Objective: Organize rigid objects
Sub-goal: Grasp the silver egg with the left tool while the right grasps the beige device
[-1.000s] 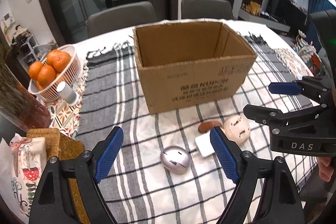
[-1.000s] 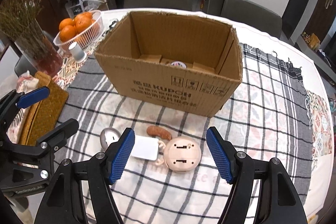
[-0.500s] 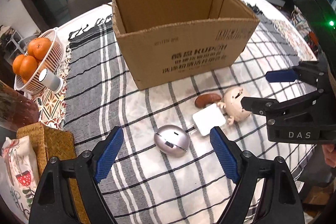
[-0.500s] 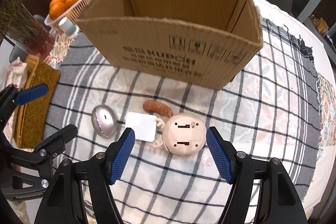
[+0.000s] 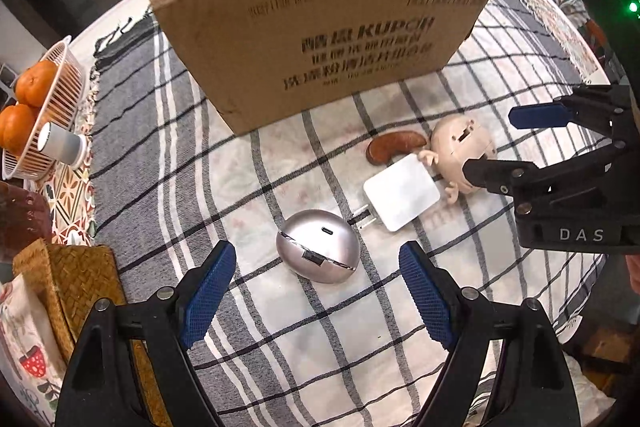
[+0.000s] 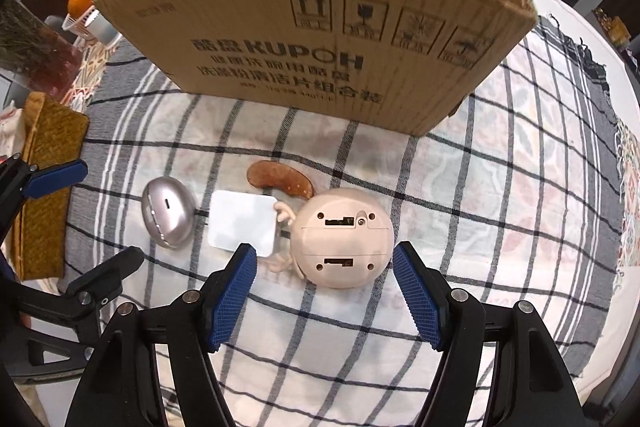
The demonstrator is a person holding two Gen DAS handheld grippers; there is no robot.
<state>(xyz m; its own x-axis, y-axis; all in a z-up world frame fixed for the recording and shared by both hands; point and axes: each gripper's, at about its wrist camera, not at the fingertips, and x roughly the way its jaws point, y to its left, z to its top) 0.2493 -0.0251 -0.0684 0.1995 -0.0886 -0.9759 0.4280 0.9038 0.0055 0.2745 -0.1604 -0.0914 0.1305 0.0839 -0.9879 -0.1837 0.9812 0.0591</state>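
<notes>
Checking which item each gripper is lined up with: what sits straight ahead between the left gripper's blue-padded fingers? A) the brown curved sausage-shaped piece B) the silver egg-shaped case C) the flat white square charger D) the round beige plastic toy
B: in the left wrist view the silver egg-shaped case lies just ahead of the open left gripper, between its fingers.

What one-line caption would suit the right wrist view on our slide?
Open right gripper hovers over a beige round toy beside a white charger, before the cardboard box.

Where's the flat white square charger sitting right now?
The flat white square charger lies on the checked tablecloth between the silver egg-shaped case and the round beige toy, in front of the cardboard box.
</notes>
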